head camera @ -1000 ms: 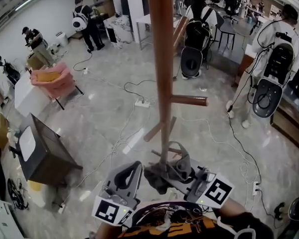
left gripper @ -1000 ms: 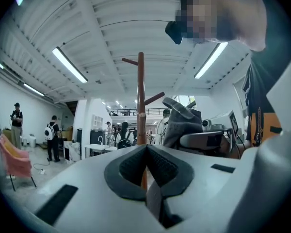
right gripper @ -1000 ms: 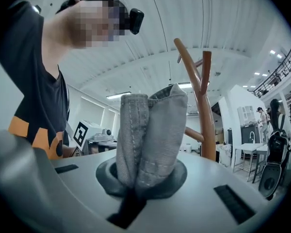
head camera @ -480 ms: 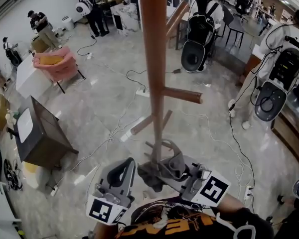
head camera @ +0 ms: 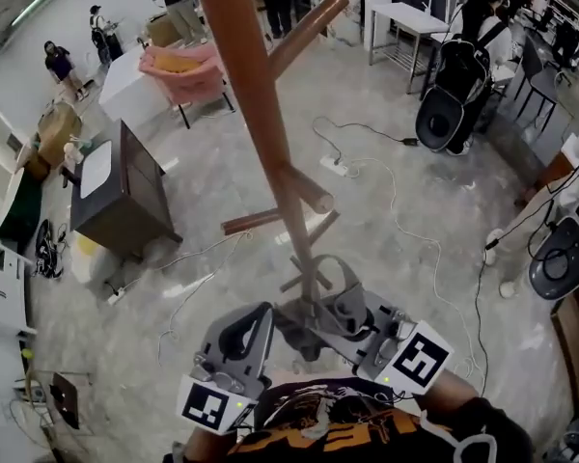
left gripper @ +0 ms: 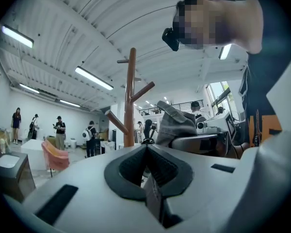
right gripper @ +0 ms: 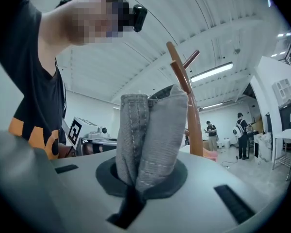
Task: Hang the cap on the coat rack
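The brown wooden coat rack rises in front of me, with pegs sticking out at several heights. My right gripper is shut on a grey cap, held low near the pole's foot. In the right gripper view the cap's fabric stands bunched up out of the right gripper, with the rack just behind it. My left gripper sits beside the cap, to its left. In the left gripper view that gripper is shut on nothing, with the cap and the rack ahead.
A dark side table stands at the left, with a pink chair and a white table behind it. Cables and a power strip lie on the floor. People with backpack rigs stand at the right.
The head view has swung, so the rack's pole now leans across the picture and the dark table sits higher. Both grippers and the cap keep their places at the bottom.
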Available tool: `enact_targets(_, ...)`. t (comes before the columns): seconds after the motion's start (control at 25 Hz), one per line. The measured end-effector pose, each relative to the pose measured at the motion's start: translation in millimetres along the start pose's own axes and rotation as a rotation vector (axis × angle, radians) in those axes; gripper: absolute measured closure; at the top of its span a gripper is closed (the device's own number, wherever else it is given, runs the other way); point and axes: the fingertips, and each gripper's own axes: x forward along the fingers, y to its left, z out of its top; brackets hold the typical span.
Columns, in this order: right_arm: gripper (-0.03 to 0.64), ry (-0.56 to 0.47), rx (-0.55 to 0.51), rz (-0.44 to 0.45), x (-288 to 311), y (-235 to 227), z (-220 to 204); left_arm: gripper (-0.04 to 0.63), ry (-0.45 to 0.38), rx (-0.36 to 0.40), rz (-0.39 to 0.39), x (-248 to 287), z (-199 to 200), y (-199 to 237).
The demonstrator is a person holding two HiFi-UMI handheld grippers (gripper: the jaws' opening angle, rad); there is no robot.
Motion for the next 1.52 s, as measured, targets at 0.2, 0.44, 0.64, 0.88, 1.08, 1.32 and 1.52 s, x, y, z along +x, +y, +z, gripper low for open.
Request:
enact_targets(0.2, 0.581, 0.008, -0.035, 0.044, 5, 19, -3, 0.572, -0.016, 0.014, 0.039, -22, -2, -4)
enact_targets(0.44, 0.581, 0.04, -0.064, 0.044, 23, 39, -6, 0.572, -0.022, -0.004, 0.048, -41, -6, 9)
enact_targets(0.64, 0.581, 0.037, -0.028, 0.123, 0, 32, 0, 0.572, -0.023, 0.005, 0.111, -31, 1, -11)
enact_targets(0.88, 0.581, 0.019, 0.001, 0.237, -41, 2, 7, 0.572, -0.034, -0.007, 0.253, 14, 2, -40)
enact_targets(1.08, 0.581, 0.031, 0.029, 0.344, -74, -22, 4, 0.571, -0.032, -0.001, 0.358, 41, -1, -70)
enact_targets(1.32, 0.581, 0.014, 0.012, 0.381, -69, -16, 15, 0.572, -0.016, 0.038, 0.386, 32, 7, -73)
enact_targets(1.52, 0.581, 0.014, 0.018, 0.377, -65, -8, 16, 0.572, -0.012, 0.057, 0.377, 20, 11, -72)
